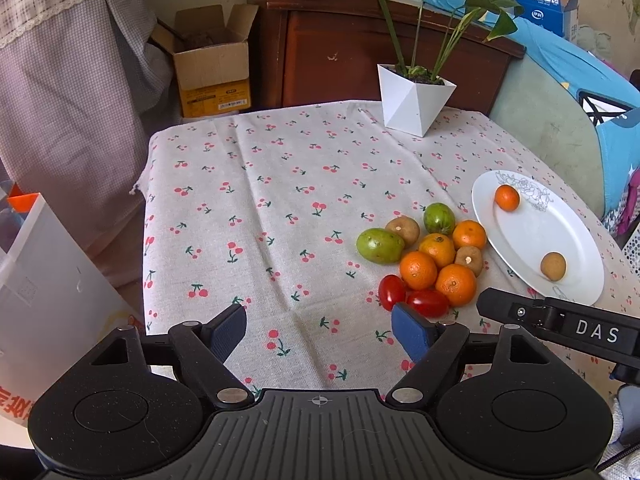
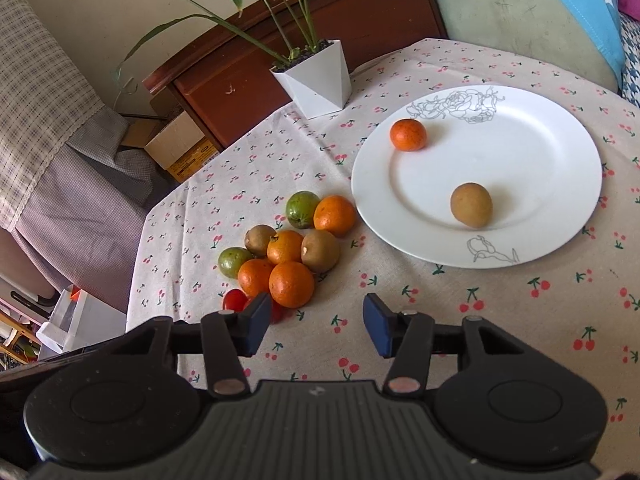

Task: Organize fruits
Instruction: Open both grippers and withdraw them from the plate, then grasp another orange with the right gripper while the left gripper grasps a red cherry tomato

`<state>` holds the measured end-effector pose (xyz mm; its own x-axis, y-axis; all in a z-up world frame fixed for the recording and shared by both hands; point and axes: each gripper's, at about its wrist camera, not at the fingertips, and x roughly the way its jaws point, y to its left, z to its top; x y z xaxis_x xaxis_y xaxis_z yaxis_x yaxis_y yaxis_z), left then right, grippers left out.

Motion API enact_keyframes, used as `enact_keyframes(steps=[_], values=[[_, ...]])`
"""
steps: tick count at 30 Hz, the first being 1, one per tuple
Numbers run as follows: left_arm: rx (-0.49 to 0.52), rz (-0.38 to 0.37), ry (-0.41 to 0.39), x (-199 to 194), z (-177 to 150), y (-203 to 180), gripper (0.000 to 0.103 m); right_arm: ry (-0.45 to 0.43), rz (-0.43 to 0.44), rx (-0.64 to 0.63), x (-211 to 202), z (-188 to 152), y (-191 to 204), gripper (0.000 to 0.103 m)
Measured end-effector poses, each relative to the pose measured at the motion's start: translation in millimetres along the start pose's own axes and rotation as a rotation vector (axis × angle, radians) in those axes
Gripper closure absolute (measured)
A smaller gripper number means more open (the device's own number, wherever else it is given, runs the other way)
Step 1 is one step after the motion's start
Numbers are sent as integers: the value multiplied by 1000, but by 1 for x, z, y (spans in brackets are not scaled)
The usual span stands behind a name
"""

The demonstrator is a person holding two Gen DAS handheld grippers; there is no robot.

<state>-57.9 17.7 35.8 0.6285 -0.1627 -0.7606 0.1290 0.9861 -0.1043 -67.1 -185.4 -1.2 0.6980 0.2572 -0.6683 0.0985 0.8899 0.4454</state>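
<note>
Nearest the lens: left tool [image 1: 320, 328] hovering low over bare cherry-print cloth, pads wide apart, nothing btwn them. Right tool [image 2: 316, 324] also empty, gap narrower, its left pad just in front of the cherry tomatoes [image 2: 236, 300].

Fruit pile [image 2: 288, 248] sits on the counter [image 1: 248, 208] just left of the white plate [image 2: 560, 168]: four oranges, two brown kiwi-like ones, two green fruits, two red tomatoes at the near edge, all touching or nearly so. On the plate already: one small orange [image 2: 408, 134] near the rose print and one brown fruit [image 2: 471, 205] toward the near rim, well apart from each other. So sorting looks barely started; most fruit still on the cloth.

Further out: white faceted plant pot [image 1: 412, 100] at the far edge of the counter, dark wood cabinet behind, cardboard box [image 1: 212, 76] on the floor w/ a curtain beside it.

Risks, imo: pile is packed tight, so closing on one orange prob. nudges neighbours, and round fruit will roll, maybe off the counter's near-left side. Tomatoes are soft; too hard a squeeze could split one. Plate is shallow, so a fruit dropped from height may roll across and knock the others. Both tools are close together near the pile, so they could bump each other.
</note>
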Motion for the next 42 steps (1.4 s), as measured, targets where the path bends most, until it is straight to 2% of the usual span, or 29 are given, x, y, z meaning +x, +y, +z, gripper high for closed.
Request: enact_keyframes(steps=[2, 5, 7, 18, 21, 26, 33, 37, 42], values=[[8, -13, -5, 0, -1, 0, 24, -1, -1, -9, 4, 0, 3, 63], [35, -33, -16, 0, -4, -2, 25, 0, -1, -5, 10, 1, 5, 66], [51, -45, -16, 1, -6, -4, 29, 4, 1, 7, 14, 1, 5, 69], [72, -83, -31, 13, -9, -8, 45, -18, -1, 45, 28, 1, 7, 69], [75, -96, -36, 16, -9, -9, 50, -19, 20, 49, 29, 1, 6, 75], [73, -113, -32, 22, -9, -11, 57, -10, 14, 51, 26, 1, 4, 76], [78, -137, -37, 28, -9, -18, 60, -10, -39, 80, 13, 4, -8, 76], [95, -134, -48, 31, -9, -21, 65, -5, -34, 103, 12, 3, -13, 76], [98, -134, -58, 33, -9, -22, 66, 1, -27, 98, 14, 3, -10, 75]])
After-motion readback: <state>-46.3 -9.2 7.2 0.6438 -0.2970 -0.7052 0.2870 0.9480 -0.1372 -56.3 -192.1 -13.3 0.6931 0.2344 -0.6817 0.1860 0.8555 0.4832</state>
